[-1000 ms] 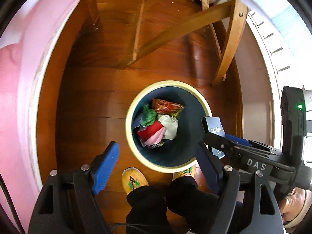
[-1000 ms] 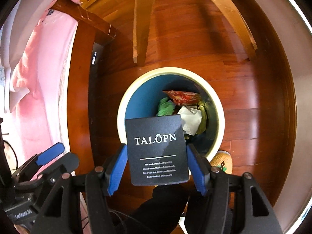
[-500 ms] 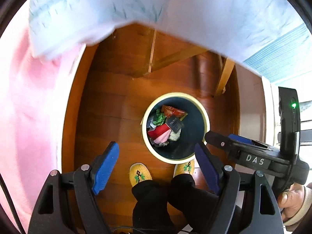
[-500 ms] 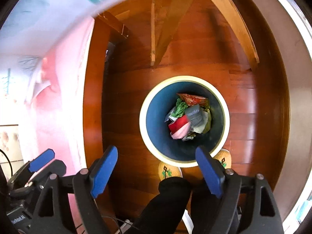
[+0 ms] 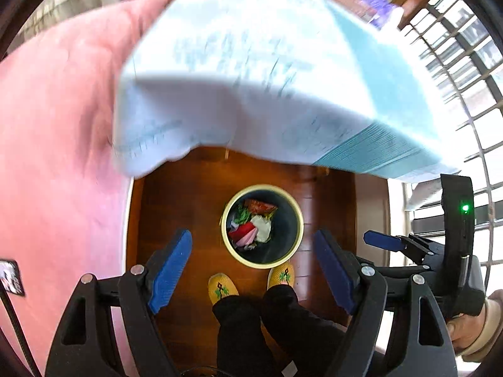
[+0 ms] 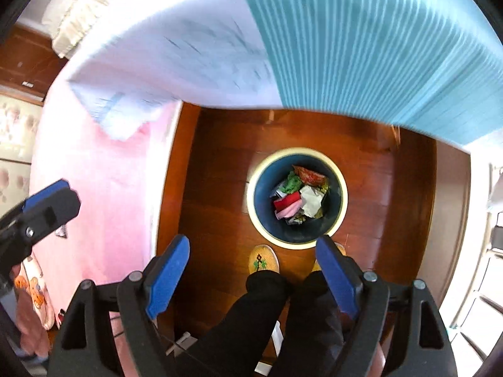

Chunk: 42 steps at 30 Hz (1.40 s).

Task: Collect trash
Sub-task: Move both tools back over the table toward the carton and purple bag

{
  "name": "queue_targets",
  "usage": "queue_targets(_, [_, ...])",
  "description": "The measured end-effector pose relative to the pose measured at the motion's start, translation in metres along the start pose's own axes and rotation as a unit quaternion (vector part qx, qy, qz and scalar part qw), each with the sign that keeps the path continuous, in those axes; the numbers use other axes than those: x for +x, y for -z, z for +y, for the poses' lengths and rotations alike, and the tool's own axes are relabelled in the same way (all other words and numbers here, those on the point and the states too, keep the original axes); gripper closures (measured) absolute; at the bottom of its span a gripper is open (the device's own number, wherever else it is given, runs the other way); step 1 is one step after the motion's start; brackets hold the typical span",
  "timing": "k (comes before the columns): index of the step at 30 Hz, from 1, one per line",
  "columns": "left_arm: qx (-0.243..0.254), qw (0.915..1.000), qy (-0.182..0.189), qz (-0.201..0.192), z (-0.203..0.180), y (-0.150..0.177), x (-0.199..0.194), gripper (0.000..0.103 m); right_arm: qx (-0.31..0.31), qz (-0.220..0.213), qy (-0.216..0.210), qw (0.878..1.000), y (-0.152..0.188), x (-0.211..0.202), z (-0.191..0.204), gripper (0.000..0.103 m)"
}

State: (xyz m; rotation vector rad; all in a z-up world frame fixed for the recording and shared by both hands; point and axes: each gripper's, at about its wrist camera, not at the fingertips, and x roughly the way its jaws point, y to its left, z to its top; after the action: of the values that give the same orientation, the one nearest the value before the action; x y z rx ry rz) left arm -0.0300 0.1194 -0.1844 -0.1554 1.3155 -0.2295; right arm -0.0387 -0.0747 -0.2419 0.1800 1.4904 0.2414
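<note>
Both claws empty, left gripper (image 5: 251,265) and right gripper (image 6: 253,268) spread wide | trash (image 6: 298,194) heaped in bin (image 6: 344,194) on floor (image 6: 213,220) by slippers | bedsheet edge above | drop looks done; more unseen

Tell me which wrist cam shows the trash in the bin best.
Right wrist: the bin sits larger and nearer centre, and its crumpled trash reads piece by piece. Left wrist shows the same pile, smaller, between the open left gripper's fingers.
</note>
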Motion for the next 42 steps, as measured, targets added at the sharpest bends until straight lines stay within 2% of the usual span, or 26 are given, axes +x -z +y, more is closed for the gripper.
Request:
queue_targets(3, [0.023, 0.9996, -0.003, -0.016, -0.006, -0.012, -0.024, 0.025, -0.010, -0.027, -0.006, 1.000, -0.006, -0.037, 0.011, 0.020])
queue_targets(8, [0.050, 0.9975, -0.002, -0.050, -0.010, -0.032, -0.064, 0.025, -0.026, -0.075, 0.011, 0.997, -0.015, -0.088, 0.027, 0.020])
queue_targets(13, [0.067, 0.9950, 0.008, -0.073, -0.010, -0.051, -0.095, 0.025, -0.032, -0.126, 0.062, 0.990, -0.025, -0.135, 0.041, 0.020])
queue_targets(18, [0.080, 0.9922, 0.017, -0.094, -0.011, -0.074, -0.116, 0.025, -0.023, -0.183, 0.082, 0.979, -0.036, -0.173, 0.038, 0.020])
queue_targets(21, [0.087, 0.9904, 0.024, -0.105, -0.018, -0.089, -0.123, 0.025, -0.010, -0.199, 0.088, 0.976, -0.043, -0.187, 0.032, 0.020])
queue_targets(26, [0.102, 0.9876, 0.027, -0.116, -0.037, -0.117, -0.129, 0.025, 0.018, -0.217, 0.094, 0.971, -0.055, -0.201, 0.017, 0.020])
queue_targets(32, [0.119, 0.9847, 0.015, -0.126, -0.071, -0.159, -0.126, 0.024, 0.034, -0.234, 0.104, 0.966, -0.091, -0.213, -0.011, 0.020])
queue_targets(34, [0.116, 0.9854, 0.013, -0.124, -0.083, -0.179, -0.119, 0.023, 0.032, -0.242, 0.109, 0.964, -0.110, -0.215, -0.025, 0.020])
queue_targets(36, [0.111, 0.9863, 0.009, -0.122, -0.095, -0.198, -0.112, 0.018, 0.033, -0.247, 0.109, 0.962, -0.129, -0.216, -0.039, 0.021])
queue_targets(39, [0.094, 0.9883, -0.002, -0.121, -0.118, -0.236, -0.094, 0.017, 0.024, -0.244, 0.092, 0.965, -0.165, -0.214, -0.064, 0.028])
queue_targets(42, [0.073, 0.9912, -0.013, -0.110, -0.139, -0.271, -0.074, 0.017, 0.021, -0.236, 0.084, 0.968, -0.205, -0.213, -0.094, 0.030])
